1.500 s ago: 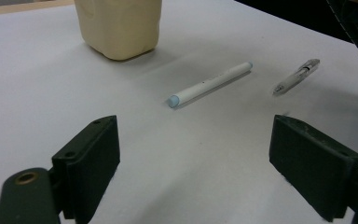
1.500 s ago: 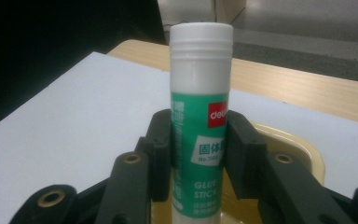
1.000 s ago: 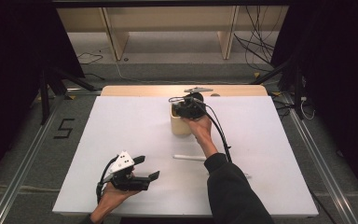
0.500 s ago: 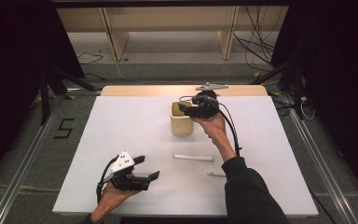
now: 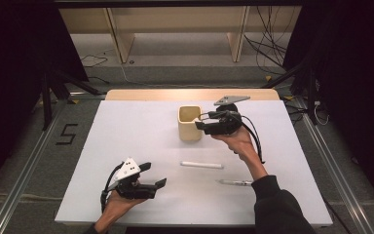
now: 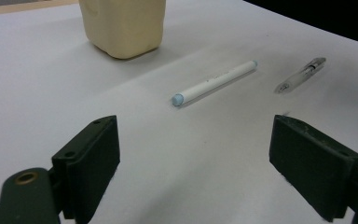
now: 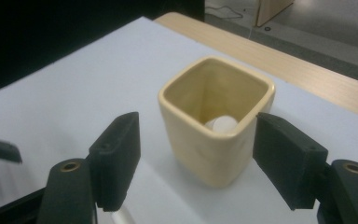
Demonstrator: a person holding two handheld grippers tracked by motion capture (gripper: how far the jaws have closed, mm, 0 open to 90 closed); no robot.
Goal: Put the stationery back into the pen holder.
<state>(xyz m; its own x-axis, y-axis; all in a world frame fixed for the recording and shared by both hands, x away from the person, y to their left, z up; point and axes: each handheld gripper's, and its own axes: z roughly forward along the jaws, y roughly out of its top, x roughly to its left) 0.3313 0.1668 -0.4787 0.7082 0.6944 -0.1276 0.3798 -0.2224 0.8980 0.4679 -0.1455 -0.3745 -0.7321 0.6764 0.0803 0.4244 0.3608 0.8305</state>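
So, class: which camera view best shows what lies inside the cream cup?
The right gripper view: it looks down into the cream cup, where a white rounded object lies at the bottom. The high view shows the cup small, with its inside unclear. The left gripper view shows just its lower outer wall.

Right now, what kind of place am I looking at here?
Probably a lab or recording setup, not a home. A white table stands between dark curtains, with loose cables on the floor behind and a "5" marked beside it. A person works at a cup with the right gripper.
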